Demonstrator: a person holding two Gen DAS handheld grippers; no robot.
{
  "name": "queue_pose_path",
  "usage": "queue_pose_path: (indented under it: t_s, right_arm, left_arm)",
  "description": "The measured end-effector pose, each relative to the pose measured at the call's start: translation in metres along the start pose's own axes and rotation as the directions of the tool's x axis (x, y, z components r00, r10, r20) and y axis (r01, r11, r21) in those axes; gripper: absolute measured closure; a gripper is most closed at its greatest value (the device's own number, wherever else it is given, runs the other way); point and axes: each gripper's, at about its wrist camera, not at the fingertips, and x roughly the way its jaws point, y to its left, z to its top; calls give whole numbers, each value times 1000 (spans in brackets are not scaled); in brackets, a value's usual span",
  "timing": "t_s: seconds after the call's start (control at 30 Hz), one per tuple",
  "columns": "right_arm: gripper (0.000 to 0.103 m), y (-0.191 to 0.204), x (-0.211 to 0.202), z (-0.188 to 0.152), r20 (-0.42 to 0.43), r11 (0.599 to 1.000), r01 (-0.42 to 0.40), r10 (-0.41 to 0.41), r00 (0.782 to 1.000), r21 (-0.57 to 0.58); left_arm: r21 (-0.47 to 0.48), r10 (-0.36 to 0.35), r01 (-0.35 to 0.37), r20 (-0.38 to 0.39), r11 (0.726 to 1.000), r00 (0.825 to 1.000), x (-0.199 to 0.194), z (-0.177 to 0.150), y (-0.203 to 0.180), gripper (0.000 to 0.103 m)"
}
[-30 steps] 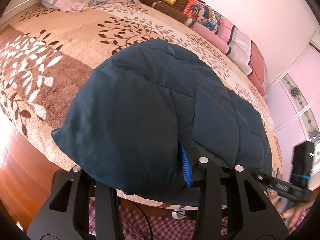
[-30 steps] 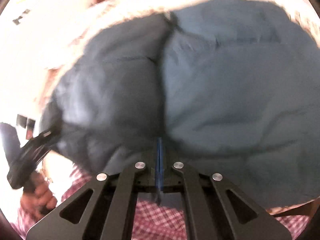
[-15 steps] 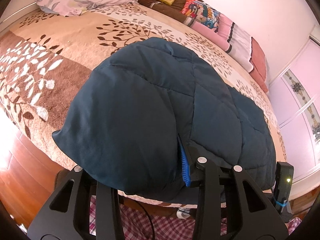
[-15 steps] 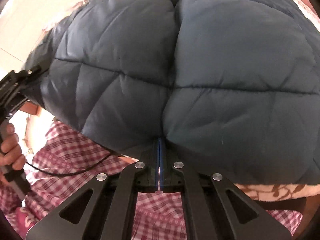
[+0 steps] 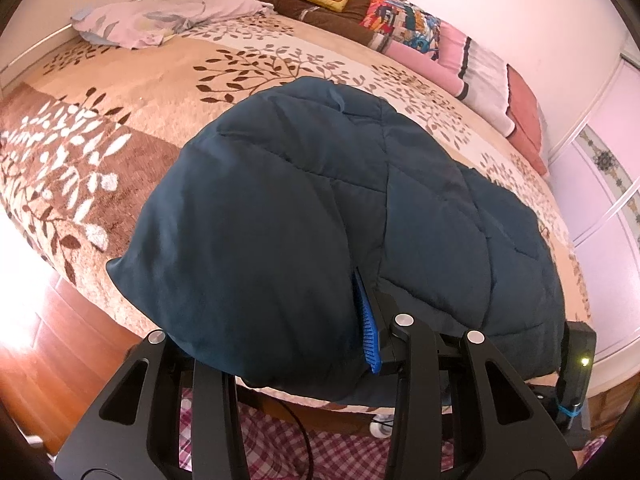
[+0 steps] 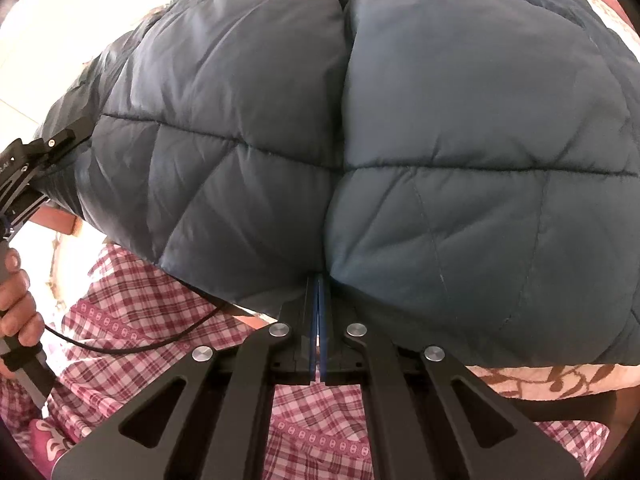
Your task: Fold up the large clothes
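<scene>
The right tool (image 6: 318, 304) has its blue pads pressed together on a pinch of the quilted dark-blue jacket (image 6: 400, 140) at its near hem. The left tool (image 5: 280, 320) grips a thick fold of the same jacket (image 5: 320, 208): one blue pad (image 5: 369, 328) shows against the fabric, the other finger is hidden under it. In the right wrist view a hand (image 6: 16, 300) holds the left tool's handle. The jacket lies spread on the near edge of a bed (image 5: 140, 92) with a leaf-patterned cover. A pillow (image 5: 168, 14) and folded blankets (image 5: 400, 32) lie at the far side. Checked clothing (image 6: 160, 320) shows below.
</scene>
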Motion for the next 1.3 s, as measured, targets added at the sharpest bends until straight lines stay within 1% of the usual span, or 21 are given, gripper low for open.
queue_pose_path:
  t_s: [0.17, 0.37, 0.47, 0.53, 0.6, 0.63, 0.7, 0.8, 0.87, 0.9, 0.97, 1.0, 1.07, 1.13, 1.2, 1.27, 1.3]
  right_arm:
    - [103, 3, 1, 1, -2, 1000, 3, -3, 1000, 4]
    - [103, 4, 0, 3, -10, 1000, 10, -10, 1000, 5]
    - [103, 5, -5, 4, -14, 1000, 7, -7, 1000, 4]
    - [103, 6, -15, 4, -3, 1000, -29, 29, 1000, -9]
    - [103, 6, -31, 3, 36, 997, -80, 80, 996, -15]
    - [103, 3, -45, 4, 77, 994, -107, 108, 991, -16]
    - [103, -5, -67, 8, 147, 995, -103, 103, 984, -4]
    - [103, -38, -97, 20, 251, 995, -46, 23, 968, 85]
    - [102, -58, -107, 25, 280, 991, -23, -16, 960, 135]
    - [99, -68, -111, 28, 294, 987, -20, -27, 955, 157]
    - [98, -83, -113, 32, 314, 983, -15, -45, 948, 184]
    - [98, -93, -112, 34, 316, 978, -1, -67, 946, 209]
    - [98, -108, -105, 33, 316, 971, -6, -72, 946, 240]
    - [97, -122, -92, 36, 291, 965, -12, -67, 954, 261]
    - [97, -126, -75, 39, 258, 967, -27, -41, 965, 253]
    - [97, -126, -67, 41, 250, 973, -17, -43, 967, 232]
    - [97, -128, -63, 42, 247, 973, -26, -32, 968, 230]
  left_arm:
    - [47, 38, -39, 13, 998, 999, -1, -2, -7, 67]
    - [50, 44, -44, 14, 998, 999, -2, -2, -7, 67]
    - [19, 16, -16, 18, 1000, 1000, -2, 0, -1, 67]
    - [-21, -18, 18, 15, 1000, 1000, -1, 1, 6, 68]
    - [-66, -63, 64, 16, 996, 998, 0, 1, 15, 72]
    - [-82, -82, 83, 20, 993, 996, 0, 1, 18, 75]
    - [-94, -102, 104, 28, 990, 994, 0, 0, 21, 79]
    - [-93, -104, 108, 41, 990, 994, -2, -2, 19, 81]
    - [-93, -98, 102, 41, 990, 994, -3, -1, 18, 82]
    - [-93, -97, 101, 43, 990, 994, -4, 1, 18, 82]
    - [-85, -90, 94, 48, 992, 995, -7, 2, 15, 82]
    - [-80, -88, 92, 50, 993, 995, -8, 3, 13, 82]
    - [-57, -79, 83, 64, 995, 995, -14, 5, 7, 83]
    - [-33, -71, 74, 79, 997, 994, -21, 7, 1, 84]
    - [12, -64, 64, 109, 998, 992, -31, 9, -12, 84]
    - [64, -61, 53, 142, 997, 988, -44, 13, -29, 84]
    - [80, -63, 51, 154, 995, 986, -50, 15, -37, 84]
